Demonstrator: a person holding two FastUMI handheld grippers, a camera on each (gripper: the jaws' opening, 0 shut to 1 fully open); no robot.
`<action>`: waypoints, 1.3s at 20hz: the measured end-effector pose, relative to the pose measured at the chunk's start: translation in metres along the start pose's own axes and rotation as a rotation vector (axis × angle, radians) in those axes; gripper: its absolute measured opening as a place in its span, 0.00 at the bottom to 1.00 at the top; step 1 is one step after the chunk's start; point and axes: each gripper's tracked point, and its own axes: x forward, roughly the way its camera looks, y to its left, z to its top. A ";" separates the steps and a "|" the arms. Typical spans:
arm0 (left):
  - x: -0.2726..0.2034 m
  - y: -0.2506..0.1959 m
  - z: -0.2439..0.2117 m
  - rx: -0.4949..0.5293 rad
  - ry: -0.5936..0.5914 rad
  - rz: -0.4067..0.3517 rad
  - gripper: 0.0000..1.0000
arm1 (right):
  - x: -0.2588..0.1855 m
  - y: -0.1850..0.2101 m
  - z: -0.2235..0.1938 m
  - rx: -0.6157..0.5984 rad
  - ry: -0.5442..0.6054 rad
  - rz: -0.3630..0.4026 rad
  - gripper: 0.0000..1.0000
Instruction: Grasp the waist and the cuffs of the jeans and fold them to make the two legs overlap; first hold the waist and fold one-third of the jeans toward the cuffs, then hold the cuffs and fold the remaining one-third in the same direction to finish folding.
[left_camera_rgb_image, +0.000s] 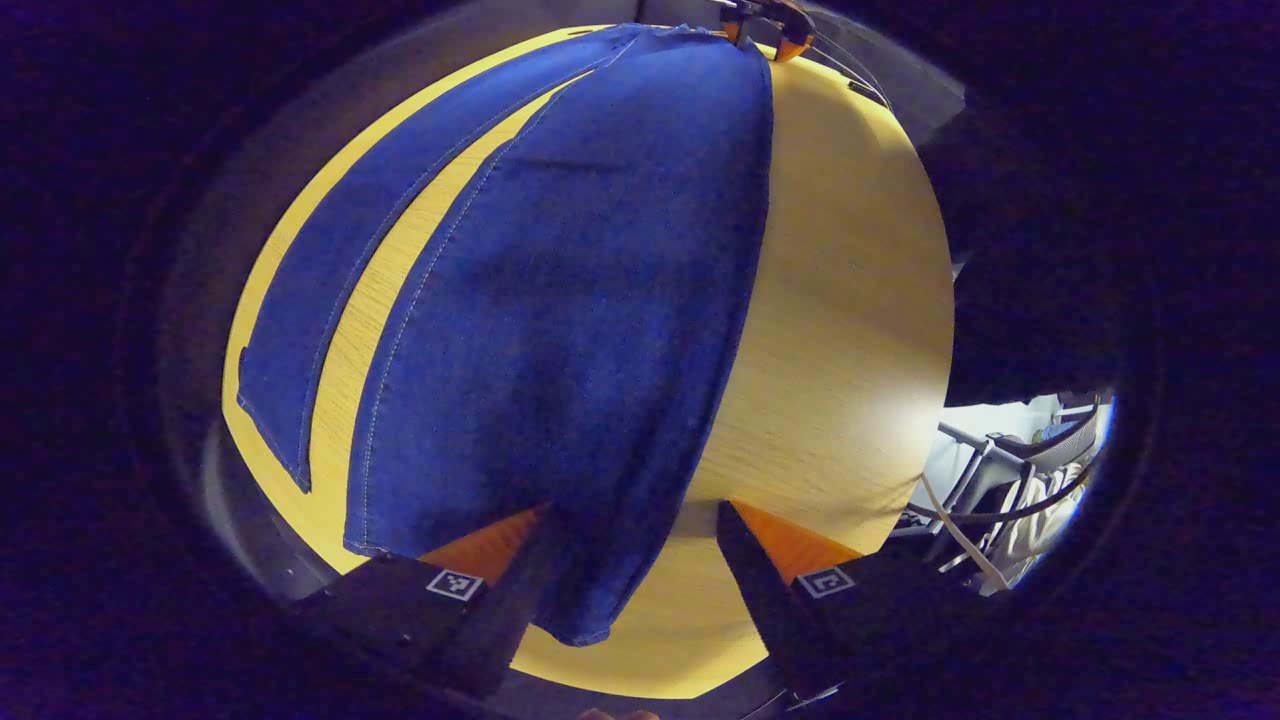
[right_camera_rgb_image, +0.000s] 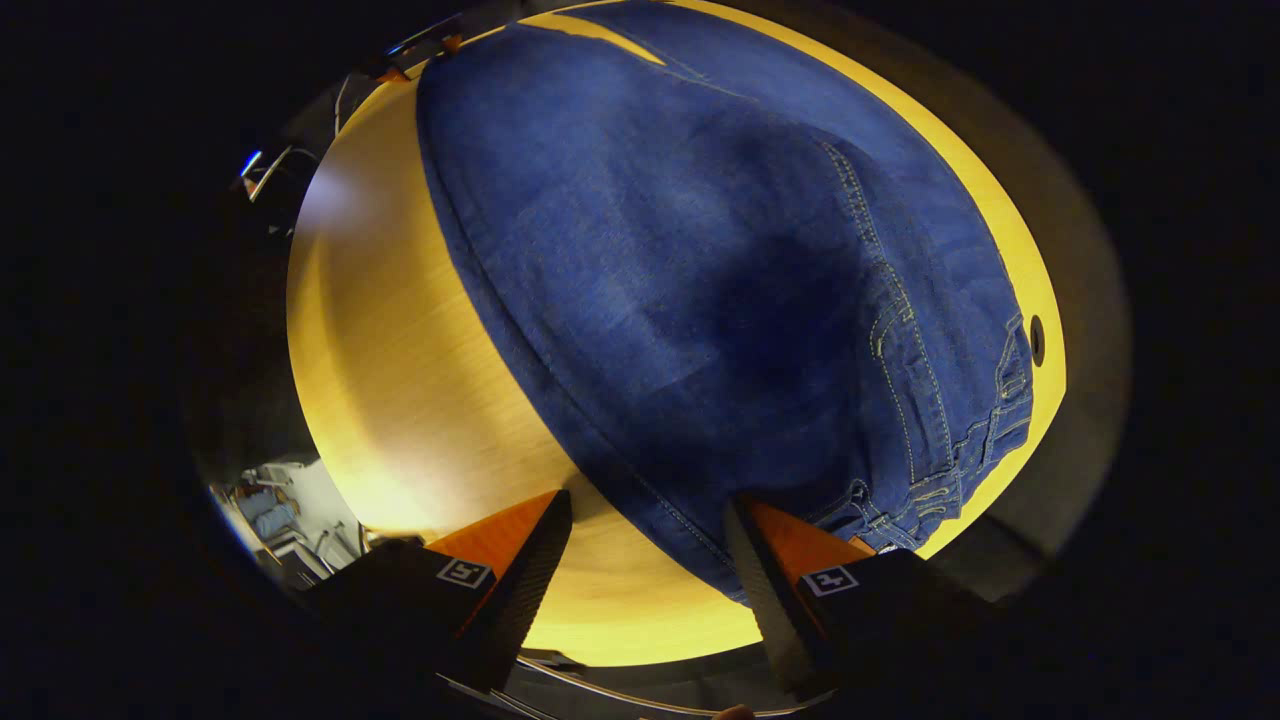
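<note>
Blue jeans (left_camera_rgb_image: 560, 300) are seen spread flat on a yellow wooden table (left_camera_rgb_image: 850, 330), the legs lying side by side with a narrow strip of tabletop showing between them. Pale stitching is traced along the seams. The cuffs (left_camera_rgb_image: 590, 625) are found at the near edge in the left gripper view; the waist (right_camera_rgb_image: 960, 470), with belt loops and bunched folds, is shown at the opposite end in the right gripper view.

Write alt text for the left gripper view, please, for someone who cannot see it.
Dark blue denim jeans lie on a yellow wooden table, one leg spread apart to the left. The left gripper hovers open over the nearer leg's cuff.
</note>
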 end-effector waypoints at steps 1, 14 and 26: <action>0.001 0.001 -0.001 -0.004 -0.002 0.000 0.98 | 0.001 -0.002 0.002 0.021 -0.001 -0.009 0.96; -0.026 0.027 0.031 -0.346 -0.182 -0.010 0.06 | -0.028 -0.046 0.019 0.517 -0.199 -0.123 0.07; -0.113 0.192 0.093 -0.725 -0.362 0.201 0.06 | -0.160 -0.145 0.093 0.877 -0.627 -0.234 0.07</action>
